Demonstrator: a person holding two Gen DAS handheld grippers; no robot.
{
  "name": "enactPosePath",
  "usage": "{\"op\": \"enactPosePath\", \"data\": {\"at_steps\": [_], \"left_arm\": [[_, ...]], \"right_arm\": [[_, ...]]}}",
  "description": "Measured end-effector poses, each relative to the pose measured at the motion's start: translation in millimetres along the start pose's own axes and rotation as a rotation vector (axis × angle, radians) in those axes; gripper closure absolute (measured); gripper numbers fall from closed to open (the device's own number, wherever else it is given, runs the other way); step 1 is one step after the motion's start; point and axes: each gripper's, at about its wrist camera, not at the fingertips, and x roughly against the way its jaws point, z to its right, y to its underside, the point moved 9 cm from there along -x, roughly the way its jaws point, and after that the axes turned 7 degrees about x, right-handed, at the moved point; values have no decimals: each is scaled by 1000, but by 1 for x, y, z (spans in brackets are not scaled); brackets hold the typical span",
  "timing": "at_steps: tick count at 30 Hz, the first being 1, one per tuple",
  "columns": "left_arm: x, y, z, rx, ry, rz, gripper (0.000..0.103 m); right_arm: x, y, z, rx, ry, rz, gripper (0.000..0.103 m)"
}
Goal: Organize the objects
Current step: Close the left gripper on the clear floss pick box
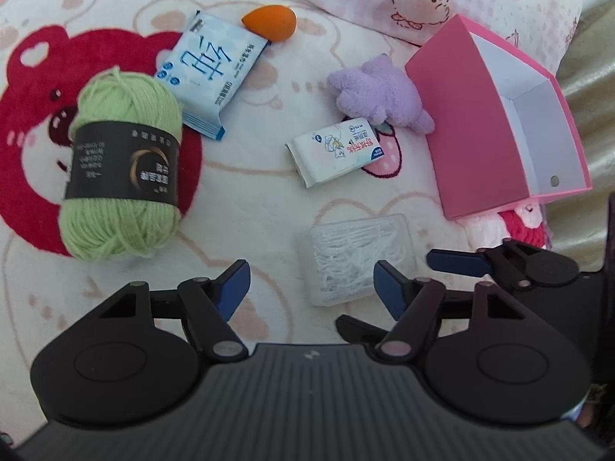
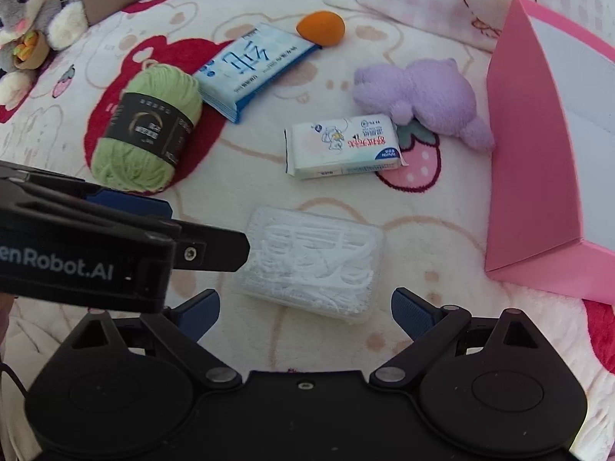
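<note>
We note both tools empty, fingers spread wide: the left gripper (image 1: 312, 288) and the right gripper (image 2: 305, 307) each hang just short of the clear box of floss picks (image 2: 311, 265), likely so either can close on it first. Past it lie a small tissue pack (image 2: 342, 146), touching a purple plush toy (image 2: 419, 96). Further left sit the green yarn ball (image 1: 123, 161), a blue wipes packet (image 1: 211, 69) and an orange sponge (image 1: 269, 23), all loose on the bear-print blanket (image 1: 253, 192). The pink box (image 1: 499, 123) stands open at right, nothing visible inside; we judge it the destination.
</note>
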Motion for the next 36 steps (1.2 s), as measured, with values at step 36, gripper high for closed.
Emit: {"op": "enactPosePath", "data": {"at_steps": [36], "left_arm": [[-25, 7, 2, 92, 99, -9, 63]], "right_arm": [[-13, -9, -6, 25, 35, 42, 8]]}}
